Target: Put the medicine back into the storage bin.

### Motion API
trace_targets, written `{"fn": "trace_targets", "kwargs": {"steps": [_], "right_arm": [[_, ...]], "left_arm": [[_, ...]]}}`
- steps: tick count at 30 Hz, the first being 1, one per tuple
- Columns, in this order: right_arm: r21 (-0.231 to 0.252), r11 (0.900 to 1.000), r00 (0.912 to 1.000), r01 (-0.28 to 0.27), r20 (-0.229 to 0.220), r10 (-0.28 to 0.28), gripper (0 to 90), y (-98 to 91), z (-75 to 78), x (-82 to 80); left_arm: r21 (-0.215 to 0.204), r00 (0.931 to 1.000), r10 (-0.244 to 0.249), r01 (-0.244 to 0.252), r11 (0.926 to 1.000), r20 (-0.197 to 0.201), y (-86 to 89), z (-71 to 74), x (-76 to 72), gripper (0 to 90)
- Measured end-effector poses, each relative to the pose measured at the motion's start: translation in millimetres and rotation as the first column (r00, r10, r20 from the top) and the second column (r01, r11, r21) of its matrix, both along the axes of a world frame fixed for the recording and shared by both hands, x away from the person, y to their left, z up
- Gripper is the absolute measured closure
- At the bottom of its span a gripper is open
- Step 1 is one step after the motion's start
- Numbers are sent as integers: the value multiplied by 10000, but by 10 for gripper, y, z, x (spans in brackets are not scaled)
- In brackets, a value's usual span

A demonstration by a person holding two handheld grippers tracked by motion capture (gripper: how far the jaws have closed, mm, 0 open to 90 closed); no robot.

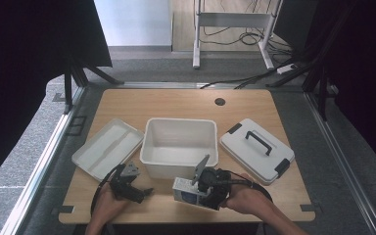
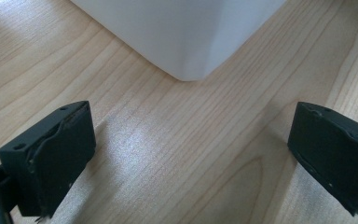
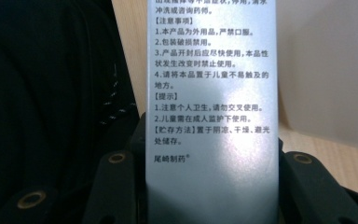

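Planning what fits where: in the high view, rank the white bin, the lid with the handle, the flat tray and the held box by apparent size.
1. White bin.
2. Lid and tray: look alike, no ranking.
3. Box, clamped in the right gripper, clearly smallest.

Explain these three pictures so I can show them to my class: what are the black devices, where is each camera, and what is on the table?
A person sits at a wooden table, holding a hand-held clamp with two black jaws in each hand. One camera looks down from above; the others ride on the clamps. The left gripper is open, with nothing between its jaws. The right gripper is shut on a small printed box. On the table lie a white bin, its lid and a white tray.
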State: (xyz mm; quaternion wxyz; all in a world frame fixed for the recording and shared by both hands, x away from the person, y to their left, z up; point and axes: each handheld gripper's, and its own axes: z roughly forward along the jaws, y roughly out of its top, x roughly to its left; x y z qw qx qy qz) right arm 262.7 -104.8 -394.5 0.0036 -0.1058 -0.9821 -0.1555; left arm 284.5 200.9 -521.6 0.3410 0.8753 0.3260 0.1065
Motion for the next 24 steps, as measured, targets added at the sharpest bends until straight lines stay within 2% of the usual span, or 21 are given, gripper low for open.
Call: {"fn": "trace_targets", "kwargs": {"steps": [10,22,24], "right_arm": [[301,9995,9999,93,-43,-91,560,14,421,80],[906,9951,9990,398,143,-413,563,101,879,328],[932,9946,9986,468,212,-490,563,109,914,355]], "left_arm": [[-19,10000,19,-19,10000,8,0,0,-1,9],[-57,10000,63,-63,10000,-2,-1,-1,-2,9],[-59,10000,63,-63,10000,-3,-1,-1,-2,9]]}}
